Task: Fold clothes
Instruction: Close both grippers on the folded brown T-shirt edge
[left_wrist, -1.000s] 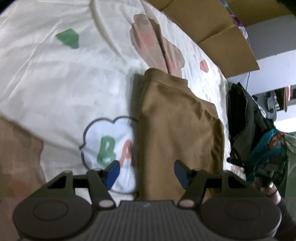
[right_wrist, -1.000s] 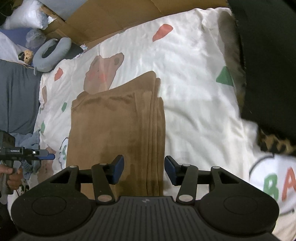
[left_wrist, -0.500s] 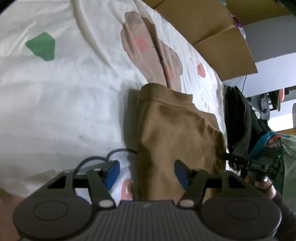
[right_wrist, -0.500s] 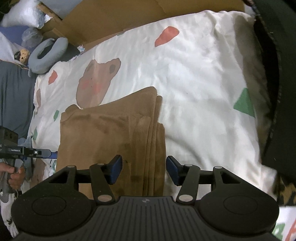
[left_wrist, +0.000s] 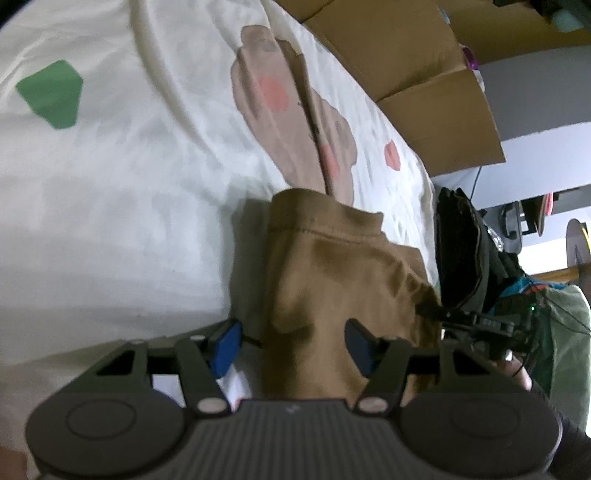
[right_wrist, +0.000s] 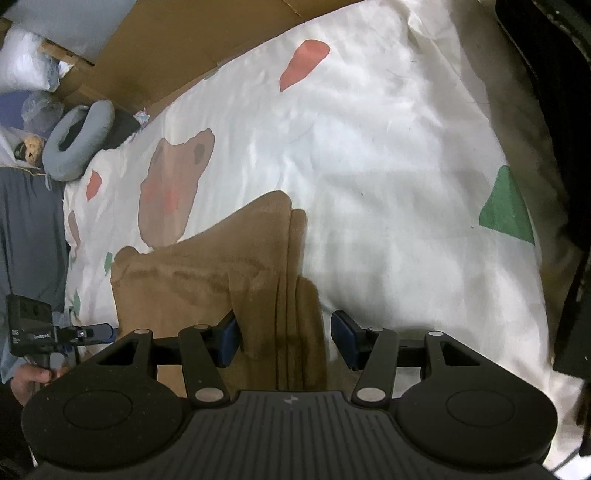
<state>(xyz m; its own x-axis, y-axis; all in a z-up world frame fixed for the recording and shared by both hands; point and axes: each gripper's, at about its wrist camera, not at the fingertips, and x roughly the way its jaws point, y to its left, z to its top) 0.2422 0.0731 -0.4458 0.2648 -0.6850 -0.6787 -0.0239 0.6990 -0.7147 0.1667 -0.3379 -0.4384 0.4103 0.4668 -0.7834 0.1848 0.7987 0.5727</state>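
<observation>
While we look along the left tongs (left_wrist: 291, 341), their blue-padded jaws are closing with the near left edge of the folded brown garment (left_wrist: 332, 280) between them, the pads not yet pressing on the cloth. It is a soft, matte knit, folded into a thick oblong with a stitched hem across its far end, and it lies on the bed, on a smooth cream bedsheet (left_wrist: 122, 192) printed with a brown bear, a green patch and coral spots. At three o'clock of the garment in this view we see the right tongs (left_wrist: 436, 314) as a thin dark bar reaching its far edge. From the right wrist, the right tongs (right_wrist: 284, 338) stand spread, straddling the stacked fold edges of the garment (right_wrist: 207, 284), which show as parallel ridges; whether the left pad touches the cloth we cannot tell. At nine o'clock there the other tongs (right_wrist: 99, 329) point at the garment's opposite side, held by a hand (right_wrist: 29, 376). Flat brown cardboard (right_wrist: 155, 48) borders the bed at twelve o'clock, and a grey U-shaped neck pillow (right_wrist: 74, 144) lies at ten.
</observation>
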